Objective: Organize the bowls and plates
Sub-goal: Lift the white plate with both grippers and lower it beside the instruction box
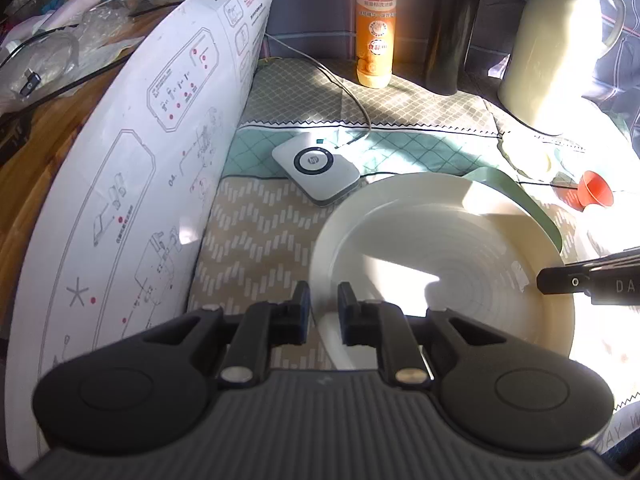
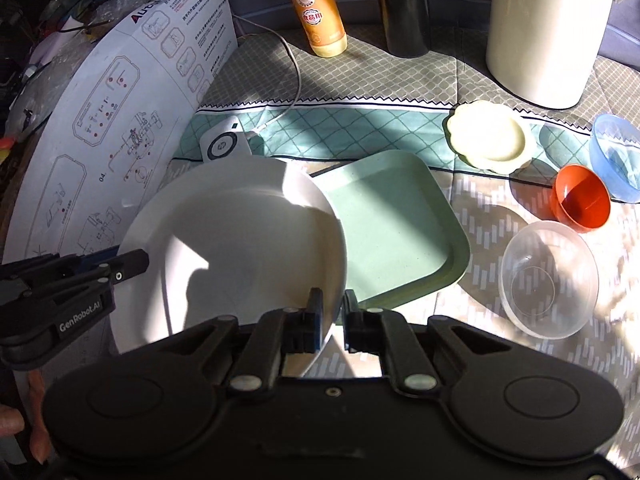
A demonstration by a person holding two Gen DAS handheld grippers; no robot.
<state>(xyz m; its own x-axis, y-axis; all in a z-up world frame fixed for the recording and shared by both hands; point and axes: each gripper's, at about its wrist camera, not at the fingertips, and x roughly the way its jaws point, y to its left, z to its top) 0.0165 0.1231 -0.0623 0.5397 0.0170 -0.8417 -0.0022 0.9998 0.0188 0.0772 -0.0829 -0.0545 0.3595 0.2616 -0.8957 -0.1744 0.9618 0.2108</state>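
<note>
Left wrist view: the left gripper (image 1: 323, 312) has its fingers narrowly parted, straddling the near-left rim of the round white plate (image 1: 440, 264); contact between pads and rim cannot be confirmed. The plate is empty, glossy, with concentric ridges, and overlaps a green tray (image 1: 532, 208). The right gripper (image 1: 560, 280) reaches the plate's right rim. Beyond lie a white "hp" device (image 1: 316, 166) with a cable, an orange bottle (image 1: 374, 24) with Chinese lettering, a dark cylinder (image 1: 454, 24), a cream jug (image 1: 560, 40) and a white diagrammed carton (image 1: 132, 184).

Right wrist view: the right gripper (image 2: 331, 312) has its fingers slightly apart with the white plate (image 2: 240, 248) rim passing between them; a firm grip cannot be confirmed. The left gripper (image 2: 132, 264), marked "GenRobot.AI", meets the plate's left rim. The plate overlaps the empty, rectangular, matte green tray (image 2: 400, 224). On the patterned cloth surface (image 2: 472, 208) stand, all empty, a cream scalloped dish (image 2: 490, 140), a blue translucent bowl (image 2: 616, 156), an orange cup (image 2: 582, 198) and a clear plastic bowl (image 2: 548, 280)
</note>
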